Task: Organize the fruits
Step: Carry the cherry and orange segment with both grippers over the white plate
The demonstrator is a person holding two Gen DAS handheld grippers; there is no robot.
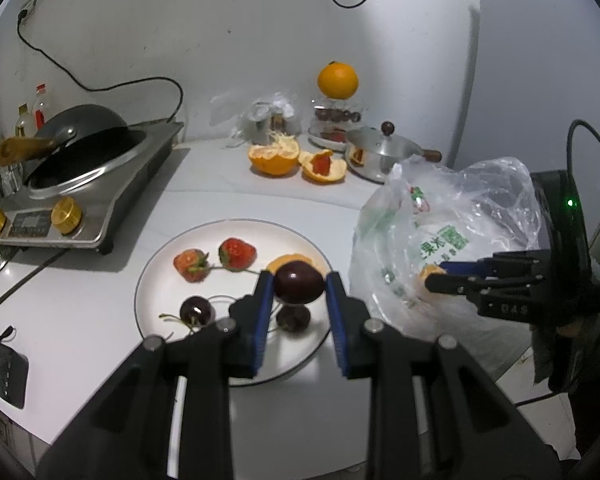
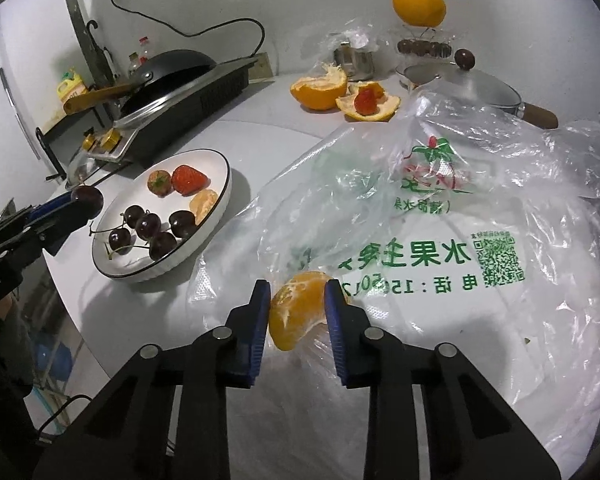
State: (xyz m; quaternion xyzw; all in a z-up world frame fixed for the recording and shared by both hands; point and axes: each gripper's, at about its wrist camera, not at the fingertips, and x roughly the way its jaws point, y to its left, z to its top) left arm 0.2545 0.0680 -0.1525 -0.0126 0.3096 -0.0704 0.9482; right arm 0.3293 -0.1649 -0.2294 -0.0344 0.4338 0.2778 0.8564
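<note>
A dark cherry [image 1: 299,282] sits clamped in the left gripper [image 1: 298,286] above a white plate [image 1: 156,276] of strawberries [image 1: 237,255] and cherries [image 2: 148,226]. Beside it, the right gripper [image 2: 297,307] grips a peeled orange piece [image 2: 296,312] over a plastic bag [image 2: 440,216] on the bench [image 1: 80,320].

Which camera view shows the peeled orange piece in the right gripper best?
The right wrist view: the peeled orange piece sits large between the right gripper's blue pads. In the left wrist view only a small orange bit shows at the fingertips.
</note>
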